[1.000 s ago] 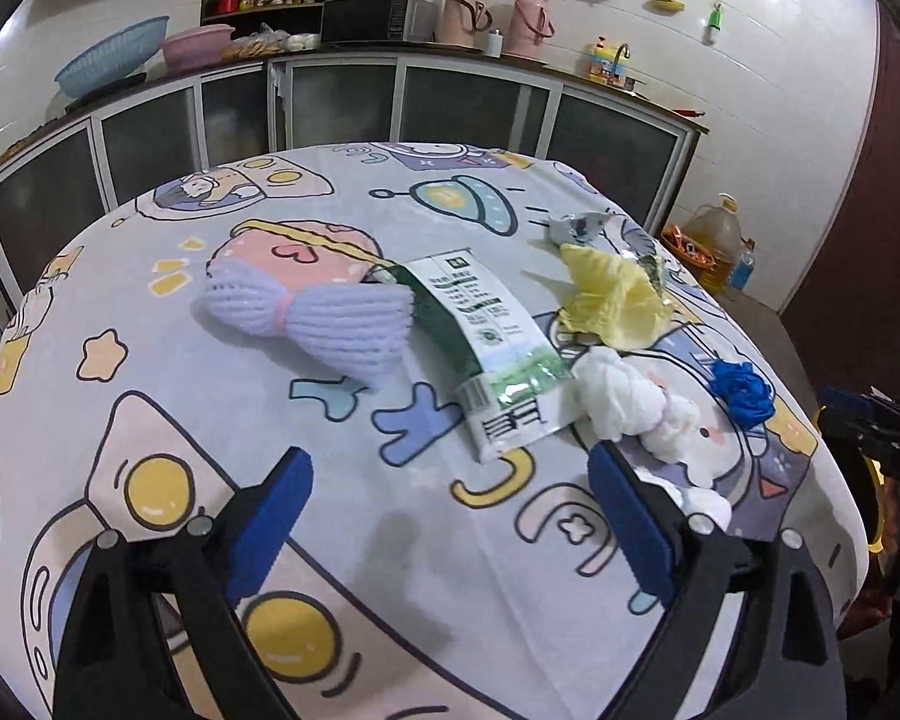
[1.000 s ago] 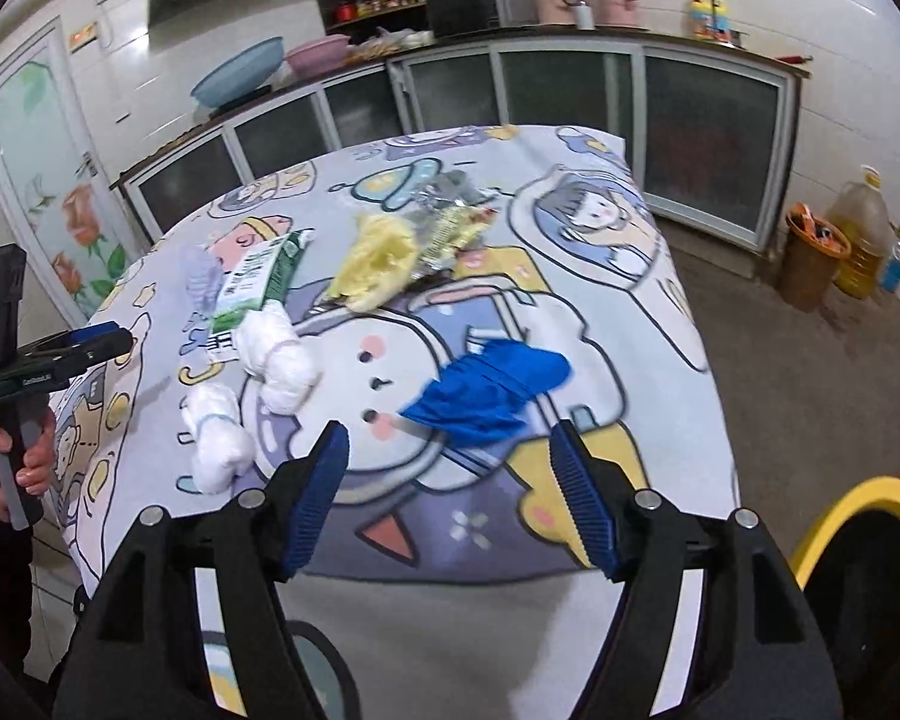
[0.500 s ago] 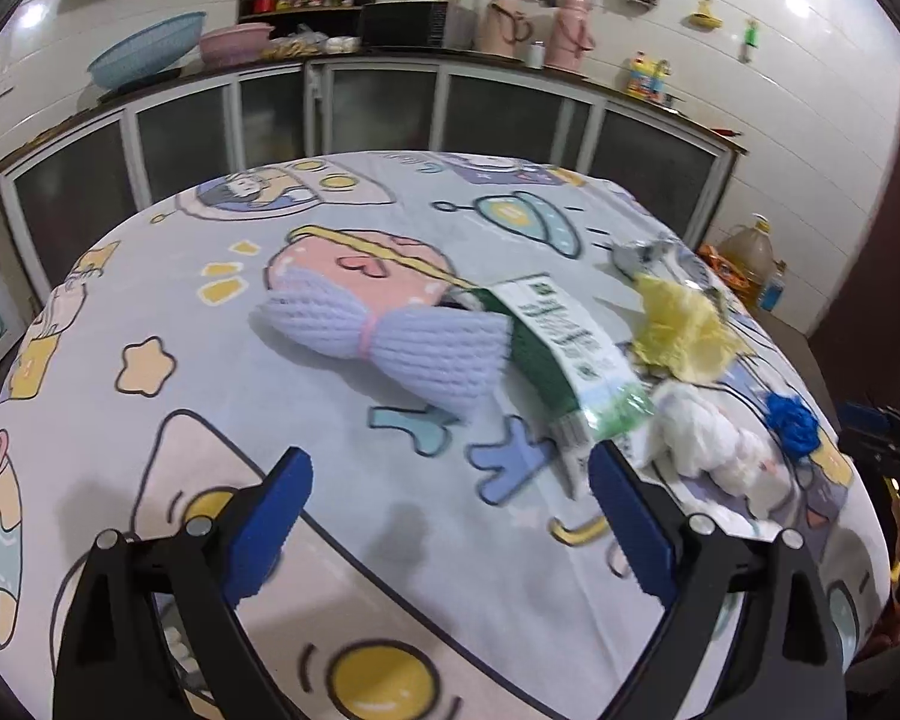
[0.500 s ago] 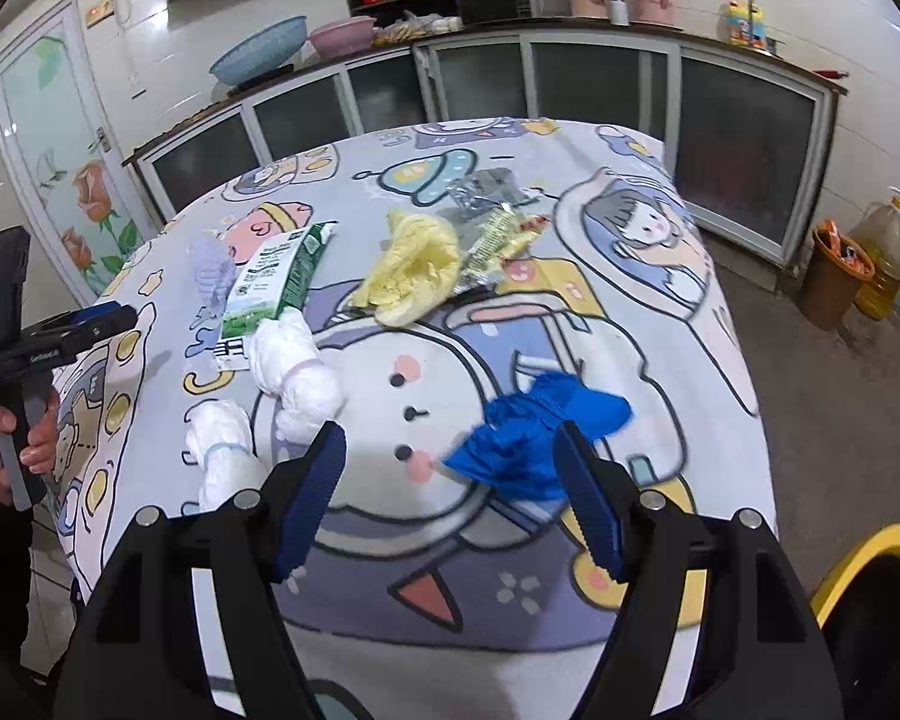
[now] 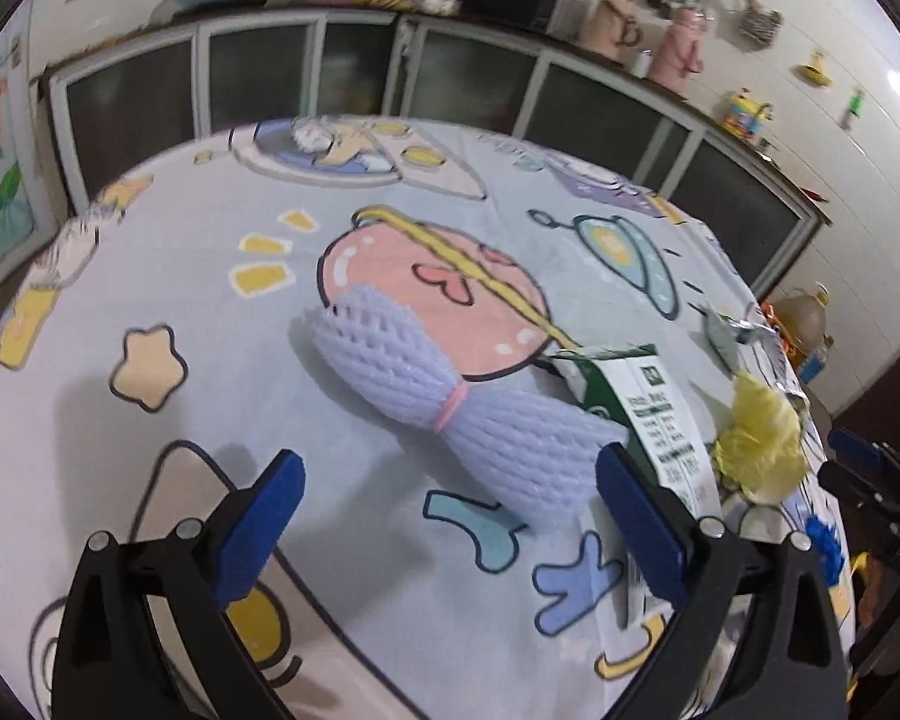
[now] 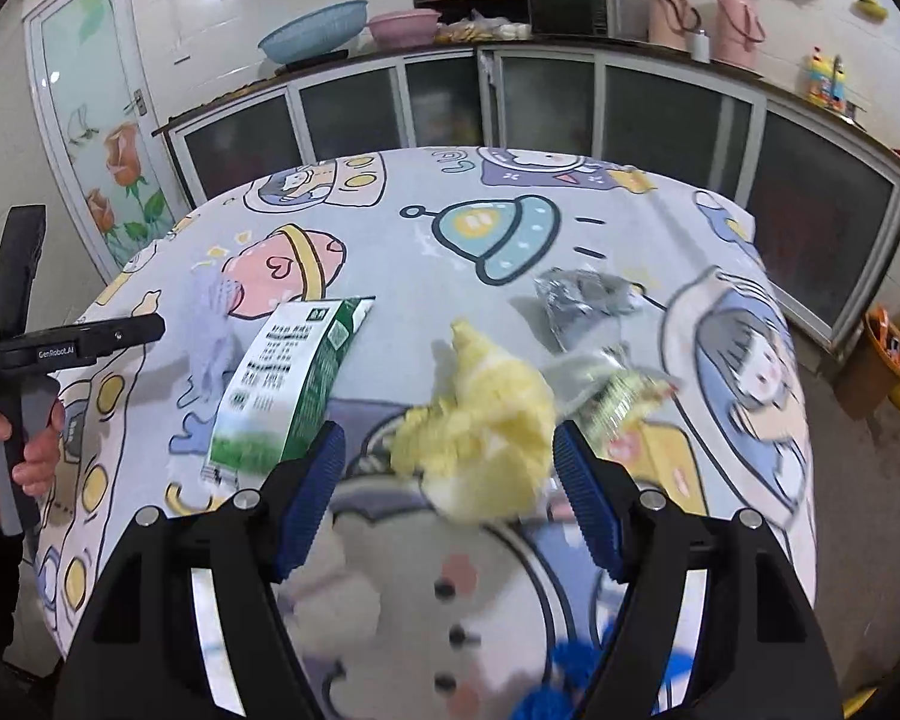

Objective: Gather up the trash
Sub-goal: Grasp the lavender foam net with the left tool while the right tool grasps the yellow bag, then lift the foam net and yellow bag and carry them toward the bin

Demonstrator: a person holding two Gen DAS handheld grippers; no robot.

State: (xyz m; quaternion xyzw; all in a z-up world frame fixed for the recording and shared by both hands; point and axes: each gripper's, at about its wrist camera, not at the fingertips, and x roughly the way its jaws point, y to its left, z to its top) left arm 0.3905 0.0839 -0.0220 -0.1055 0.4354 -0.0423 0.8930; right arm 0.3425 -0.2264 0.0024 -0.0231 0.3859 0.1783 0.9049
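Left tongs (image 5: 450, 504) opening, empty; right tongs (image 6: 450, 480) apart, astride yellow wad (image 6: 480, 444), unpinched.

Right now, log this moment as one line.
left hand-held gripper: opening, empty, before foam net | right hand-held gripper: open around yellow wad

Lilac foam net (image 5: 444, 414), yellow wad (image 6: 480, 444), maybe blue scrap (image 6: 570, 660), cartoon-print cloth (image 5: 210, 312).
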